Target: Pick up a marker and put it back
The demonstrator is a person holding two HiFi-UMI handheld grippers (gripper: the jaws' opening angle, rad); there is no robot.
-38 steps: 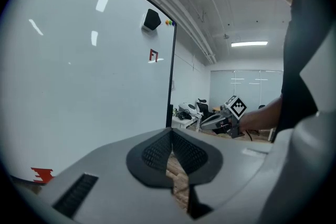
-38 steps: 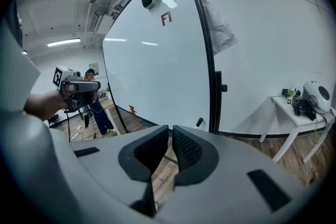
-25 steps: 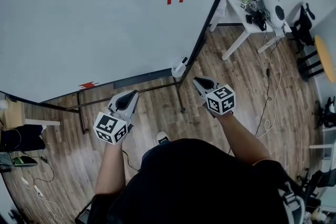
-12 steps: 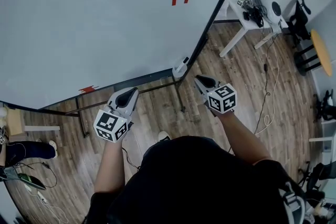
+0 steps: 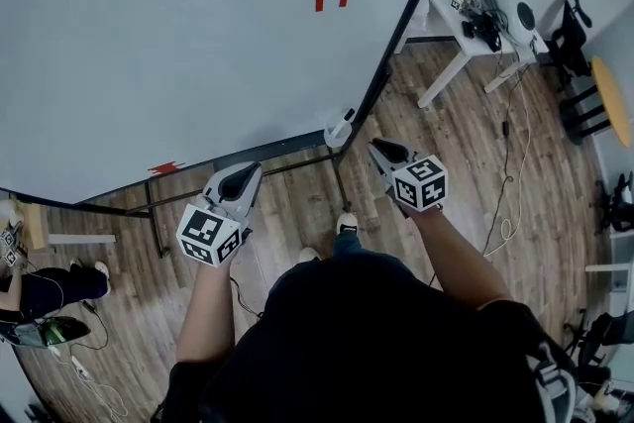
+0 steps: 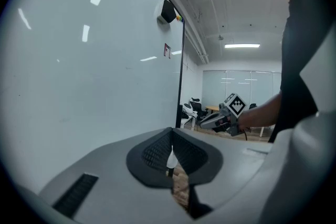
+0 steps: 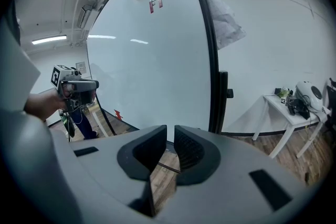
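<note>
Right now your left gripper (image 5: 248,175) has its jaws together, and your right gripper (image 5: 376,152) holds its jaws slightly apart; both are empty. What looks like the marker (image 5: 340,127) sits at the board's (image 5: 149,45) lower edge, near the right gripper and touching neither.

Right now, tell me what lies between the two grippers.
In the head view, the whiteboard stand's black leg and wood floor lie between the left gripper and the right gripper; no marker.

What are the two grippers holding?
Nothing. The left gripper has its jaws together at the tips with nothing pinched. The right gripper has its jaws slightly apart and empty.
</note>
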